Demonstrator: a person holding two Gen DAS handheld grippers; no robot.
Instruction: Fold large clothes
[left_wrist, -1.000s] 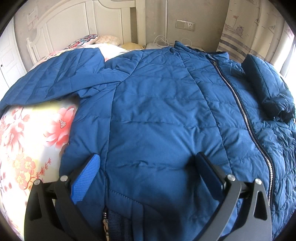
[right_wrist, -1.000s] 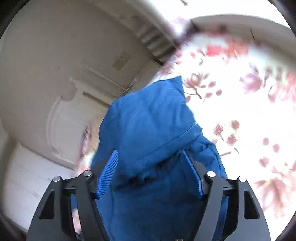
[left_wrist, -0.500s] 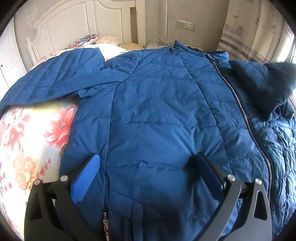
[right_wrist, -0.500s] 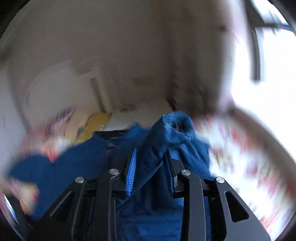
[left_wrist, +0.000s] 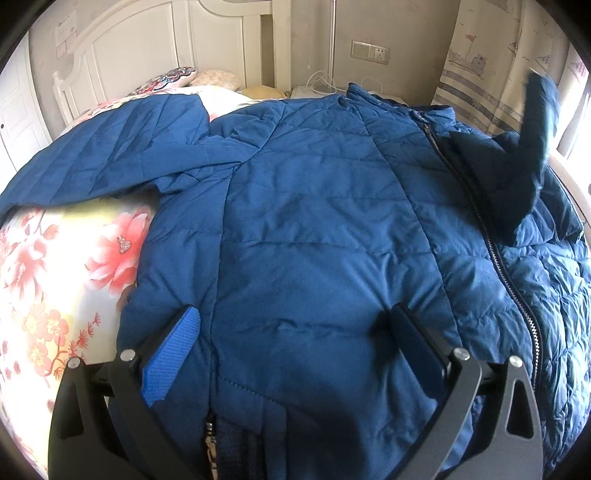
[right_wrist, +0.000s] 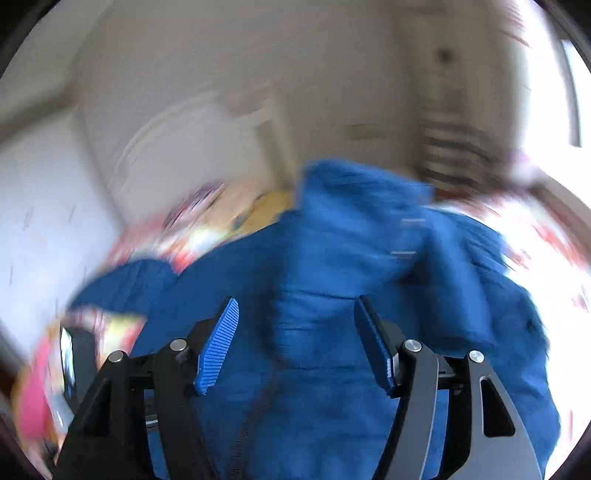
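A blue quilted puffer jacket (left_wrist: 314, 229) with a metal zipper is lying spread across the bed's floral sheet (left_wrist: 55, 266). The left hand-held gripper (left_wrist: 291, 325) is hovering released over the jacket's hem, jaws wide. The right hand-held gripper (right_wrist: 295, 325) is opening above the blurred jacket (right_wrist: 332, 258), its pads pressing nothing, while one sleeve (left_wrist: 535, 122) is sticking up near the curtain (left_wrist: 491, 55).

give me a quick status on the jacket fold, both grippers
Left gripper open, resting on blue jacket. Right gripper opening, sleeve released, mid-air. Nothing blocking.
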